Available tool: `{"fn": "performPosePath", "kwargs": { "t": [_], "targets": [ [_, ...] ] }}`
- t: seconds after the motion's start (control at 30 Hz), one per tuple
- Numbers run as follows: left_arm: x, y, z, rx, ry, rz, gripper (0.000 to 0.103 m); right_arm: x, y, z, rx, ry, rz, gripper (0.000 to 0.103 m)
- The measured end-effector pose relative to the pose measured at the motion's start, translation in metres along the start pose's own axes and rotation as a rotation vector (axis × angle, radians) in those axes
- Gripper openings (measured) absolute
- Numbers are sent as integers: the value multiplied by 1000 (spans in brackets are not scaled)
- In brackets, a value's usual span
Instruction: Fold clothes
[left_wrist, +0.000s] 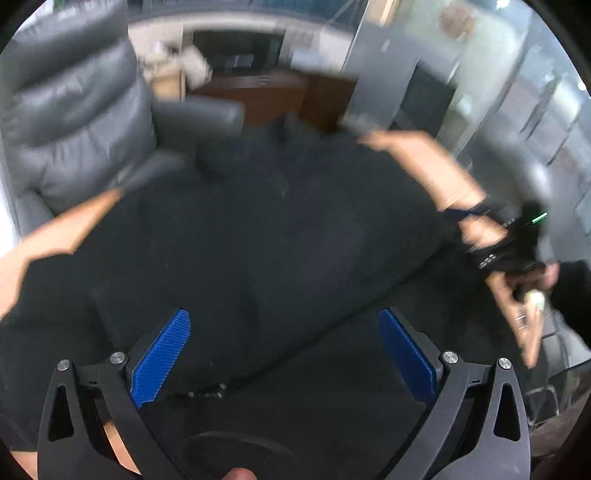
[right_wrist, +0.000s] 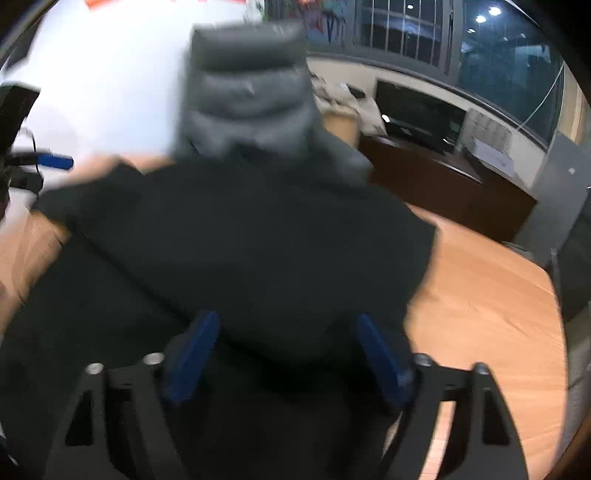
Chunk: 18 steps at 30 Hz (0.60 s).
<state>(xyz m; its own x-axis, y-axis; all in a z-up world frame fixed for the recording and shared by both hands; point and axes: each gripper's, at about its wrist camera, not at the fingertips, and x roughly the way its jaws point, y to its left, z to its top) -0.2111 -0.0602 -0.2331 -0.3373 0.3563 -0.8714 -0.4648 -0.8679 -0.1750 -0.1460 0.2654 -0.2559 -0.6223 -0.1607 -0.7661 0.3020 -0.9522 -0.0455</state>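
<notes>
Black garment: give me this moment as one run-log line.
black garment spread on wooden table | left gripper open above it | right gripper open above it | grey chair behind | frames blurred

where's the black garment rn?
The black garment lies spread on the wooden table, filling the centre of both wrist views, in front of the grey chair, under both open tongs.

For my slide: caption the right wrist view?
Open right gripper over a black garment on a wooden table.
</notes>
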Motion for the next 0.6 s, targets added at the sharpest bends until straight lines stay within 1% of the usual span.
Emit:
{"fn": "performPosePath", "kwargs": {
  "t": [0.03, 0.07, 0.1, 0.13, 0.17, 0.2, 0.27, 0.37, 0.43, 0.53, 0.6],
  "targets": [
    [16, 6, -1, -23, 40, 22, 103, 7, -8, -2, 20, -23, 4, 72],
    [30, 16, -4, -67, 77, 37, 103, 7, -15, -4, 38, -47, 8, 72],
    [35, 21, -7, -101, 81, 30, 103, 9, -22, -5, 55, -55, 7, 72],
    [38, 26, -10, -128, 73, 17, 103, 17, -28, -9, 71, -26, 18, 71],
    [37, 28, -13, -149, 43, 5, 103, 25, -34, -14, 89, 8, 31, 69],
    [36, 27, -14, -159, 29, 9, 103, 37, -33, -12, 87, 29, 39, 69],
    [36, 23, -15, -171, 20, 29, 103, 35, -37, -22, 65, 23, 32, 65],
    [27, 14, -10, -221, 16, 60, 103, 10, -29, -7, 68, -11, 62, 62],
    [5, 10, -10, -265, -47, 62, 103, -7, -23, 4, 71, -34, 84, 62],
    [-58, 18, -25, -382, -194, 82, 103, -32, -13, 21, 76, -69, 116, 63],
    [-101, 39, -47, -485, -250, 140, 103, -49, -7, 32, 79, -92, 137, 66]
  ]
}}
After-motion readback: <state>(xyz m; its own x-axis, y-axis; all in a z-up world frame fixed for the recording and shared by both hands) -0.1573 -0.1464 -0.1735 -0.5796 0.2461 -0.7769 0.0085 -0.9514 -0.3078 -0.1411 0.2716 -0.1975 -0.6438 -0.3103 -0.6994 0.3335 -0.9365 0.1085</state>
